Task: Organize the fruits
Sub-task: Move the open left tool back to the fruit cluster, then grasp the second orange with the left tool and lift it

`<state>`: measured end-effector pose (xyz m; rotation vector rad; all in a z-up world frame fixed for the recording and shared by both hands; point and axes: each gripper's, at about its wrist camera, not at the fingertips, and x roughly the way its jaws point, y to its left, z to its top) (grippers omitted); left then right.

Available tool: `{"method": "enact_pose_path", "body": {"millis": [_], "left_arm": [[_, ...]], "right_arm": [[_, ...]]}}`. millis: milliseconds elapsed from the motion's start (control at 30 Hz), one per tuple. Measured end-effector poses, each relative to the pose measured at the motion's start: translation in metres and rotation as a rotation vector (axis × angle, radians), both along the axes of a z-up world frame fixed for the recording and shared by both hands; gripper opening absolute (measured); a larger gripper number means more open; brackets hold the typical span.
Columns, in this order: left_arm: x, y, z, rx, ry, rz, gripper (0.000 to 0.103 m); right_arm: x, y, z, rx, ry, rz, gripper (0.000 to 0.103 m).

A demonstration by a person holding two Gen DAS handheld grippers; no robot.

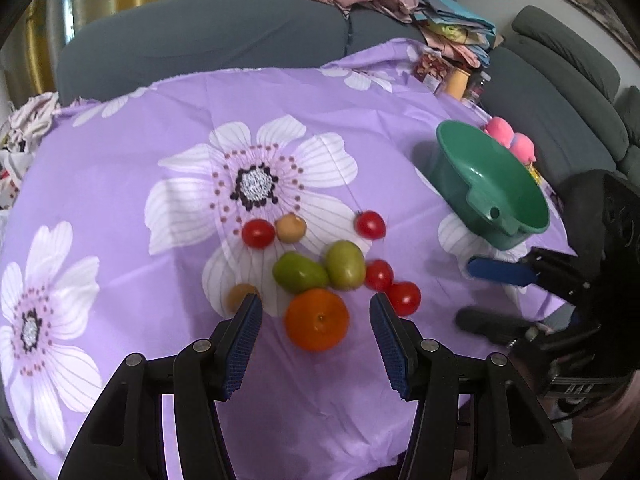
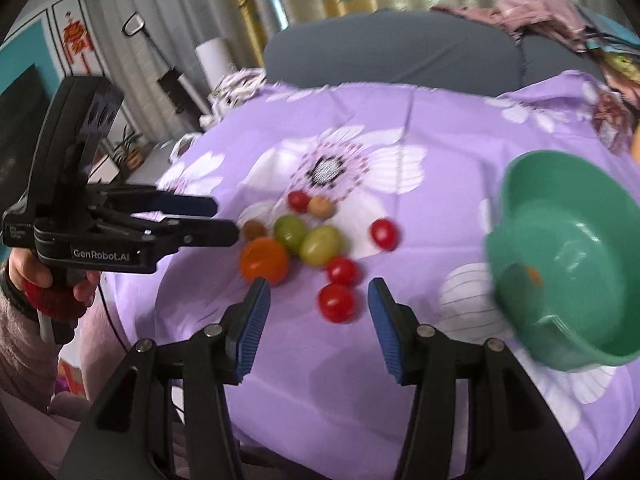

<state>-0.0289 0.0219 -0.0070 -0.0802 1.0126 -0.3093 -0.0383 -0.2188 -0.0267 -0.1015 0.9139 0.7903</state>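
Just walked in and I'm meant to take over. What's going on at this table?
A person holds a hand-held gripper in each hand above a purple flowered cloth, sorting fruit. The left hand-held gripper is open over the orange; the right hand-held gripper is open over a tomato. Neither grips anything. Four tomatoes, two green fruits and two small brown ones lie loose on the cloth. The green bowl holds no fruit.
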Motion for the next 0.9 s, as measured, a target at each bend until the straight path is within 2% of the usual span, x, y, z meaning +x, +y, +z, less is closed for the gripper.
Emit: {"method": "enact_pose_path", "body": {"millis": [333, 600, 900], "left_arm": [[0.006, 0.001, -0.024, -0.028, 0.057, -0.013, 0.056], [0.014, 0.004, -0.035, -0.043, 0.09, -0.014, 0.056], [0.02, 0.002, -0.043, -0.025, 0.107, -0.031, 0.056]], "right_arm": [[0.001, 0.043, -0.028, -0.045, 0.065, 0.099, 0.051], [0.013, 0.061, -0.037, -0.052, 0.088, 0.131, 0.052], [0.021, 0.076, -0.048, -0.054, 0.113, 0.156, 0.052]]}}
